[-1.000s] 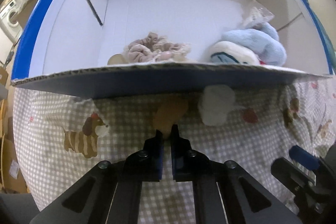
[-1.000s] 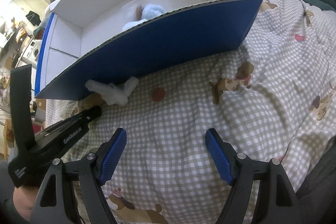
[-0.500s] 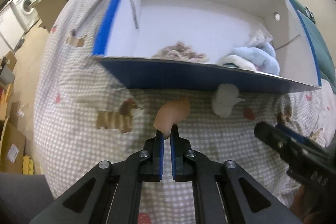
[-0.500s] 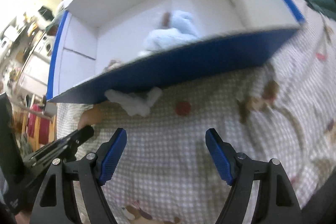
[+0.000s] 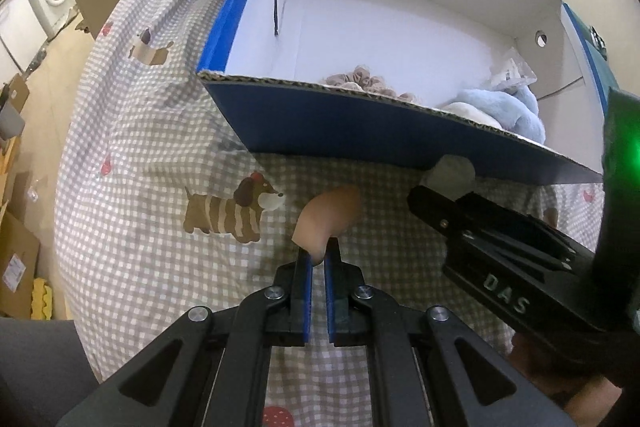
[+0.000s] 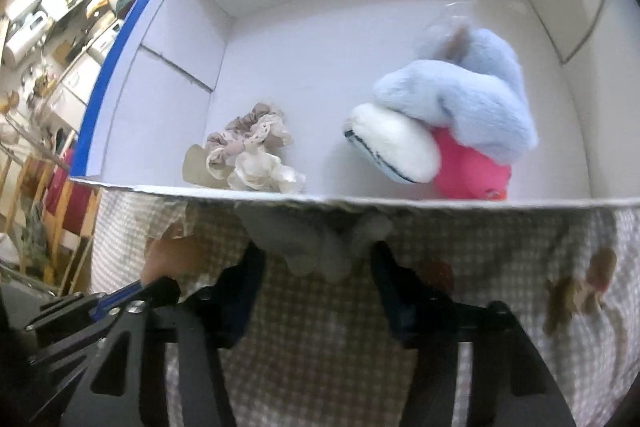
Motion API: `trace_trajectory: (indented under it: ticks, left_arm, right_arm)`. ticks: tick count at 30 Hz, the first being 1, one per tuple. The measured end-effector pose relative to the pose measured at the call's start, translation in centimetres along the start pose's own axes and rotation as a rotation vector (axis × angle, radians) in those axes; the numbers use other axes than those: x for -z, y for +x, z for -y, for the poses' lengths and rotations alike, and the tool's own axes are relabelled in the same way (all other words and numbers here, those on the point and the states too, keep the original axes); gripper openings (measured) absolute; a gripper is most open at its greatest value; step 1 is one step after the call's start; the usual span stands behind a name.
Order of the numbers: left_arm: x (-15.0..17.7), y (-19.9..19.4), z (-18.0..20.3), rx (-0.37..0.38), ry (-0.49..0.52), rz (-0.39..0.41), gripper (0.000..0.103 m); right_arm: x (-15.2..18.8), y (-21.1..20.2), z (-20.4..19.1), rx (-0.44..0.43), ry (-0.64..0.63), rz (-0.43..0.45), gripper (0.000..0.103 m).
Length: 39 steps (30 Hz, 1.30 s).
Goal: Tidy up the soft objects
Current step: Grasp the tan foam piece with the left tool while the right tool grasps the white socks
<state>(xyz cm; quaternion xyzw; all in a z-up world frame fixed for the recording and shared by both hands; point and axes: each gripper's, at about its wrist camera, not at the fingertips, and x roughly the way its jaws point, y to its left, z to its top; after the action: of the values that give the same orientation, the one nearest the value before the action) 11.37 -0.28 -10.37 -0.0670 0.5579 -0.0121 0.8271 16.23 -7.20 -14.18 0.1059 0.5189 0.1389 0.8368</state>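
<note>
The right gripper (image 6: 316, 269), having swung in toward the box (image 6: 160, 75), is closing around the white soft piece (image 6: 312, 247) at mid-frame, pads not yet pressing. The left gripper (image 5: 317, 261) is still pinching the tan piece (image 5: 326, 217), lower centre.

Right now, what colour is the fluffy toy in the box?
The fluffy toy is light blue, white and pink, seen best from the right wrist.

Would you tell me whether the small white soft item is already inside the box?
Out. The white item lies on the checked bedcover, outside the box's near wall.
</note>
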Motion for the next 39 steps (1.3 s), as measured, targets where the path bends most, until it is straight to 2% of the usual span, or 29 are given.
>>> trace_trajectory:
  ticks: [3,8,15,19,26,33,39]
  left_arm:
    - [-0.1,0.3,-0.2,-0.003,-0.005,-0.005,0.006]
    - [-0.4,0.4,-0.3,-0.008,-0.004,-0.002,0.006]
    - [0.2,-0.6,0.1,-0.016,0.014,0.03,0.006]
    - [0.6,-1.9,0.7,0.012,0.034,0.048,0.005]
    - [1.7,-4.8,1.4,-0.005,0.058,0.11,0.005]
    - [2.2,-8.3,2.3,-0.002,0.062,0.179,0.005]
    - [0.6,-11.4,3.0,-0.022,0.114,0.265,0.005]
  right_arm:
    - [0.2,0.3,0.3,-0.01,0.003,-0.003,0.036]
    - [0.0,-0.5,0.3,-0.017,-0.012,0.03,0.03]
    - [0.9,-3.1,0.6,-0.016,-0.02,0.045,0.029]
    - [1.5,-5.0,0.8,-0.029,-0.009,0.052,0.029]
    - [2.9,-8.2,1.1,-0.049,-0.002,0.06,0.029]
    - [3.3,-12.1,1.6,-0.045,-0.012,0.123,0.029]
    - [2.1,-15.0,2.3,-0.047,-0.025,0.186,0.029]
